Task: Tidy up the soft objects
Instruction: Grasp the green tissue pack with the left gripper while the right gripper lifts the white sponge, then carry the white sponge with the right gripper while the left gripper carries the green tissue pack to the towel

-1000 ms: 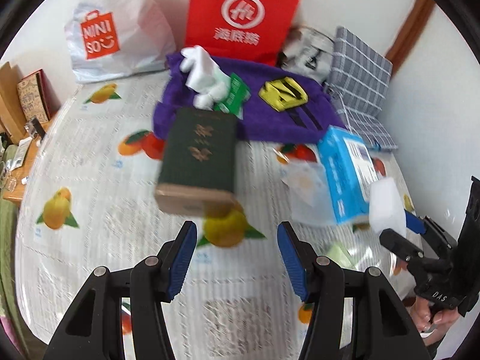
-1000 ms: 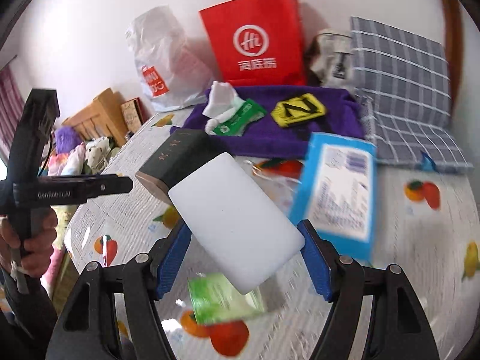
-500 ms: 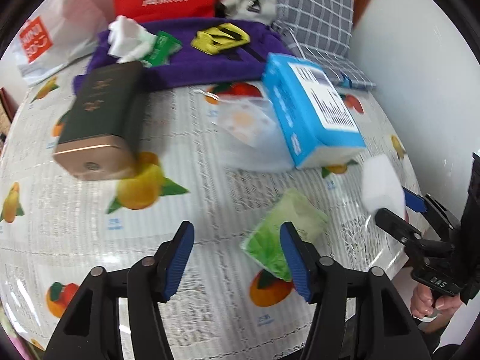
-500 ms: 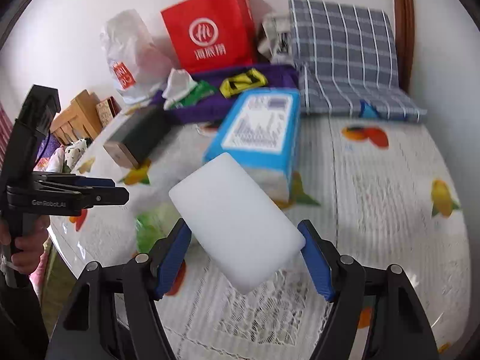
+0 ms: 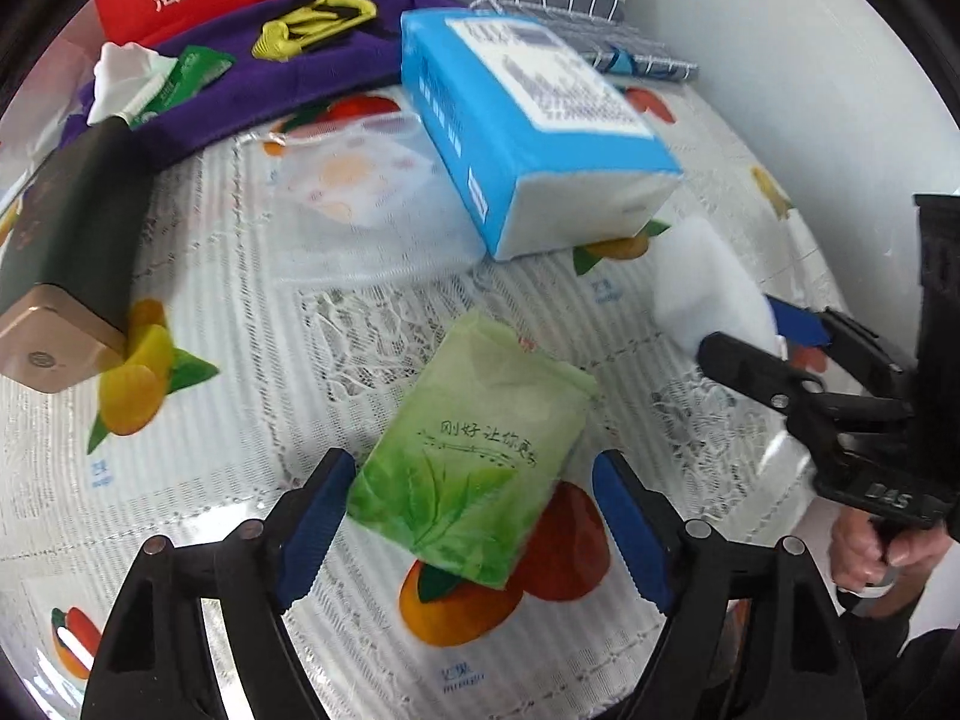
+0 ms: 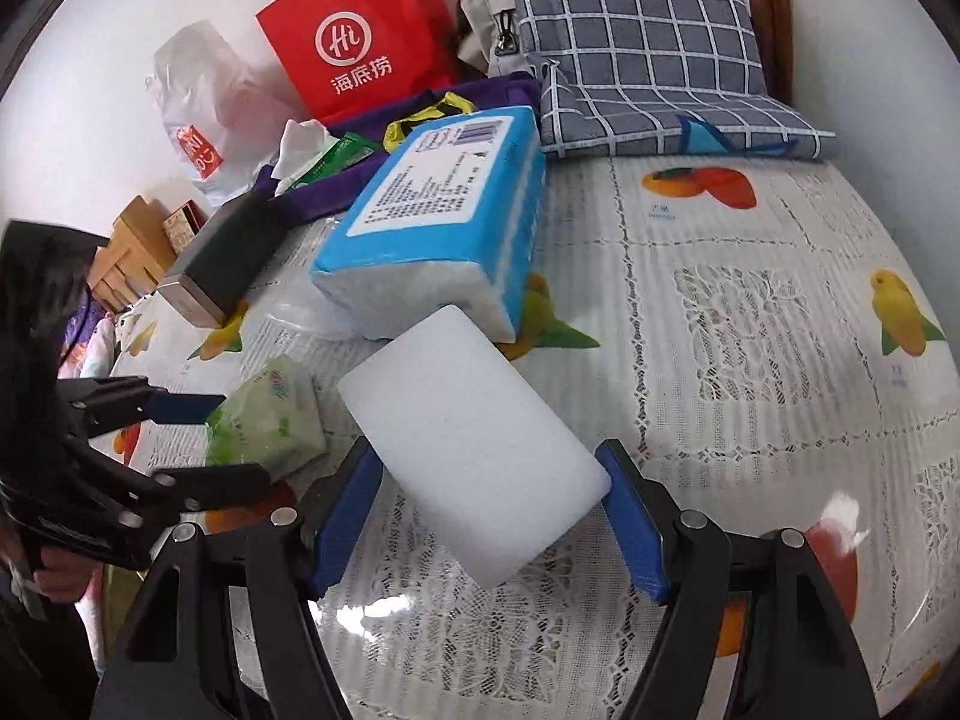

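My table (image 5: 252,546) wears a white lace cloth printed with fruit. At lower centre of my left view lies a green tissue pack (image 5: 474,468); above it a clear plastic bag (image 5: 360,204) and a blue tissue brick (image 5: 528,126). A dark box with a gold end (image 5: 66,246) sits at the left edge, purple cloth (image 5: 288,78) along the top.

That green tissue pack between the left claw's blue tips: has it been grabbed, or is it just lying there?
Just lying there. The green tissue pack lies flat on the tablecloth; the left gripper is open, gaps on both sides.
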The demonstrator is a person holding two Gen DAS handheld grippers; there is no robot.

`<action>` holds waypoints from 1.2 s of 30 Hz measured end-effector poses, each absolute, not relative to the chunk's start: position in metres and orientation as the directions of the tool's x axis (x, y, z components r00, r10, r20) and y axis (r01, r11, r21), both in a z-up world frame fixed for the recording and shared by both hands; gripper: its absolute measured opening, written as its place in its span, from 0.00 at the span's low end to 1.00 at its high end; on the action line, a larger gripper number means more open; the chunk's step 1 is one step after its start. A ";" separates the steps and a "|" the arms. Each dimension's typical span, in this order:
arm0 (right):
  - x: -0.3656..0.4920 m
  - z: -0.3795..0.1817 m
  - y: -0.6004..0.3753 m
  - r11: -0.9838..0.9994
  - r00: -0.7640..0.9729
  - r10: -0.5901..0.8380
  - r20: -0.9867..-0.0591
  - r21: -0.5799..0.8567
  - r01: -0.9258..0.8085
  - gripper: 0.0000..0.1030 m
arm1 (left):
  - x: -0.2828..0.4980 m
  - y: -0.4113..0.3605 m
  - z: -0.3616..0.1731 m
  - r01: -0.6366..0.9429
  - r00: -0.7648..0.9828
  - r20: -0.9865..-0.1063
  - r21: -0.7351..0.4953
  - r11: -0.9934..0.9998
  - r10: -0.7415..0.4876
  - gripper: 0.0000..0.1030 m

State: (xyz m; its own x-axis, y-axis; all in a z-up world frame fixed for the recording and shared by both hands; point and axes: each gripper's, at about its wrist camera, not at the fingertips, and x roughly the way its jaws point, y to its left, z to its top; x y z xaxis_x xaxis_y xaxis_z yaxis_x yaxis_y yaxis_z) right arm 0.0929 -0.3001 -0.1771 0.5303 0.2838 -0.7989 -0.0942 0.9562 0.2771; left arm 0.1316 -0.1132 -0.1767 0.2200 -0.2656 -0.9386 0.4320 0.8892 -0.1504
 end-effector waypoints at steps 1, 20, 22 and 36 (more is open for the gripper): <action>0.093 -0.178 -0.301 0.954 0.528 0.290 -0.798 0.284 -0.095 0.71 | 0.132 -0.114 -0.176 0.432 0.241 -0.935 -0.137 0.891 -0.261 0.78; 0.093 -0.187 -0.256 0.958 0.504 0.286 -0.815 0.230 -0.171 0.72 | 0.126 -0.039 -0.172 0.276 0.333 -0.905 -0.174 0.945 -0.264 0.63; 0.093 -0.187 -0.251 0.956 0.498 0.291 -0.817 0.232 -0.178 0.72 | 0.127 -0.030 -0.173 0.242 0.338 -0.903 -0.190 0.952 -0.266 0.62; 0.088 -0.157 -0.240 0.950 0.504 0.312 -0.805 0.261 -0.171 0.70 | 0.124 0.051 -0.161 0.049 0.385 -0.864 -0.333 0.942 -0.326 0.62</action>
State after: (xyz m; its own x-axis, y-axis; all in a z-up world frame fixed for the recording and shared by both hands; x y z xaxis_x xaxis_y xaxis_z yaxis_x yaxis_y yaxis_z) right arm 0.0882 -0.2403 -0.1567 0.5037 0.3125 -0.8054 -0.1712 0.9499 0.2614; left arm 0.1237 0.0506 -0.1607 0.3845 -0.3256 -0.8638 0.0488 0.9416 -0.3332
